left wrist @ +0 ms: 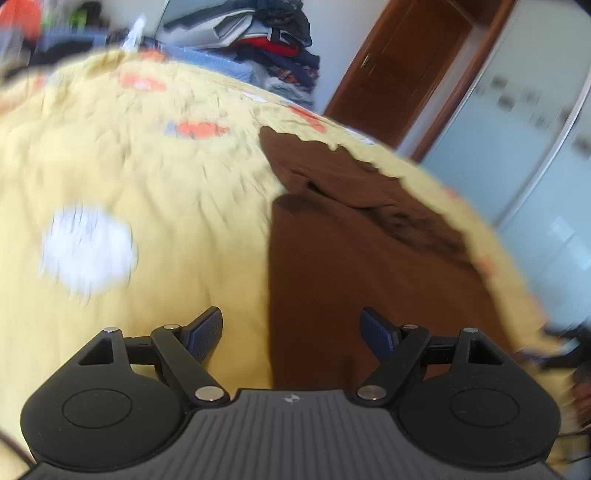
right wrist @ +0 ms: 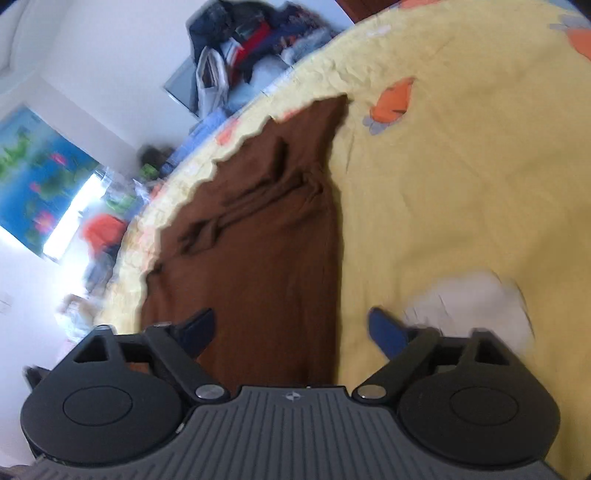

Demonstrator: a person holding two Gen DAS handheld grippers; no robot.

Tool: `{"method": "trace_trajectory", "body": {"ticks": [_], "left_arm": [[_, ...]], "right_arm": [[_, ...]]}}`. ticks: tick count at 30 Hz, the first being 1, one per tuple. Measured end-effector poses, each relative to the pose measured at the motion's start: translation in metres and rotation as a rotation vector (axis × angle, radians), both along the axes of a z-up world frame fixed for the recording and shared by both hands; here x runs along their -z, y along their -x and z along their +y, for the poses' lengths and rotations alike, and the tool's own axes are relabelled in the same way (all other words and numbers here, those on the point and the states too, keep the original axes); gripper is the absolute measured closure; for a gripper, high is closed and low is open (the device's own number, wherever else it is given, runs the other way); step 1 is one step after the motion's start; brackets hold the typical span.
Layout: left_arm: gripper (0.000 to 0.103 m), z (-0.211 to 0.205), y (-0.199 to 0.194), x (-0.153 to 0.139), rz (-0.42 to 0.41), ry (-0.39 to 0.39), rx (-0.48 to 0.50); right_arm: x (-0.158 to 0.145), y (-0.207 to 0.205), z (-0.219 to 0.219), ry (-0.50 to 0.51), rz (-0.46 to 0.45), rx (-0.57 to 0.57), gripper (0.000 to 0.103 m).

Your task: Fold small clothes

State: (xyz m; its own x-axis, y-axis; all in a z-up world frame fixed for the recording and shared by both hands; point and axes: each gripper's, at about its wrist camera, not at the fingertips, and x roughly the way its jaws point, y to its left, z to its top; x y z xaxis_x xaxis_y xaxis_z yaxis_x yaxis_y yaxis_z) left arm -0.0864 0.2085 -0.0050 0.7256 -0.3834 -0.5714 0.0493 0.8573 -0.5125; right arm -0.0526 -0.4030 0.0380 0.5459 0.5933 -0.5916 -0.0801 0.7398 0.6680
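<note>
1. Brown soft knit garment [left wrist: 332, 280] lies spread on the yellow quilted bedspread with orange and white patches [left wrist: 147, 177], close under both your claws; its near part looks flat and smooth with one long straight edge.
2. Your left claw [left wrist: 291, 332] hangs over that straight edge, fingers spread wide, nothing between the pads, bedspread under one finger and brown cloth under the other.
3. Your right claw [right wrist: 291, 332] is likewise spread and empty, one finger over the garment [right wrist: 258, 258], the other over the bedspread [right wrist: 461, 184] beside a white patch.
4. Both claws tilt downward toward the bed, apart from the cloth as far as I can tell; heavy blur hides any contact.
5. Farther off, the garment bunches into ridges and wrinkles near the bed's scalloped edge, so I judge the fold partly done at best: that far end needs flattening or folding over.
6. Beyond the bed, a heap of mixed dark, red and white clothes [left wrist: 273, 33] sits, possibly waiting its turn.
</note>
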Motion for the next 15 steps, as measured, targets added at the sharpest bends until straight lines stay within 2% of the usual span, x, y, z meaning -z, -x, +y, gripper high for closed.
{"method": "trace_trajectory", "body": {"ticks": [3,4,6,9,10,14,15], "left_arm": [[0.021,0.013,0.009,0.015,0.071,0.299,0.116],[0.021,0.015,0.010,0.021,0.096,0.372,0.143],[0.021,0.015,0.016,0.023,0.098,0.404,0.167],[0.021,0.012,0.024,0.026,0.133,0.486,0.190],[0.021,0.010,0.026,0.026,0.143,0.492,0.192],[0.024,-0.001,0.031,0.019,0.175,0.396,0.200],[0.034,-0.004,0.031,0.017,0.182,0.371,0.199]], "right_arm": [[0.013,0.019,-0.001,-0.174,0.102,-0.062,0.016],[0.016,0.023,0.004,-0.215,0.122,-0.105,0.017],[0.018,0.027,0.016,-0.237,0.147,-0.174,0.017],[0.017,0.034,0.033,-0.226,0.182,-0.248,0.017],[0.016,0.036,0.038,-0.215,0.186,-0.264,0.017],[0.011,0.043,0.049,-0.199,0.191,-0.283,0.017],[0.010,0.046,0.048,-0.197,0.190,-0.281,0.019]]}}
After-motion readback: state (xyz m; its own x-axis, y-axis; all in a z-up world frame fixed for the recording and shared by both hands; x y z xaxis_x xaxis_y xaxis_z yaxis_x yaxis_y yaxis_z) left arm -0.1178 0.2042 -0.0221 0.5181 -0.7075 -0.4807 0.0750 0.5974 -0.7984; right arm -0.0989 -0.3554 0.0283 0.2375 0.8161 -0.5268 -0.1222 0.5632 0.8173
